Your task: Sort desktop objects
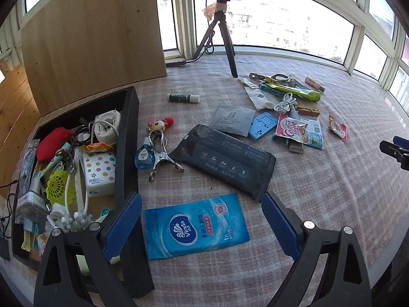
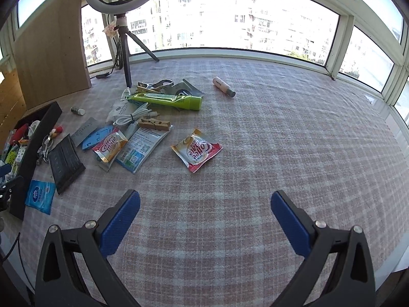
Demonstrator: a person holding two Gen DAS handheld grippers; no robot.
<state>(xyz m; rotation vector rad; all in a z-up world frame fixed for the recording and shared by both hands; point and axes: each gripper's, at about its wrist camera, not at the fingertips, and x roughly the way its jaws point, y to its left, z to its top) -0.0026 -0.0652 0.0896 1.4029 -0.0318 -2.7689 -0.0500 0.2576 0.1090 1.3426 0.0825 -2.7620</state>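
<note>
My left gripper (image 1: 202, 217) stands open over a blue Vinda wipe packet (image 1: 195, 226) that lies flat between its fingers on the checked cloth. Just left of it is a black storage box (image 1: 127, 138) full of small items. Beyond the packet lie a black pack (image 1: 225, 158), a metal clip (image 1: 161, 153) and a green-and-white tube (image 1: 183, 98). My right gripper (image 2: 204, 209) is open above bare cloth with nothing between its fingers. Ahead of it lies a Coffee mate sachet (image 2: 196, 149). The blue packet (image 2: 40, 196) shows at the right wrist view's left edge.
A heap of items sits mid-table: a green tube (image 2: 168, 101), a white cable (image 2: 133, 119), a wooden clothespin (image 2: 154, 124), a second sachet (image 2: 110, 147). A pink tube (image 2: 223, 87) lies apart. A ring-light tripod (image 1: 222, 38) and a wooden panel (image 1: 94, 30) stand at the back, by the windows.
</note>
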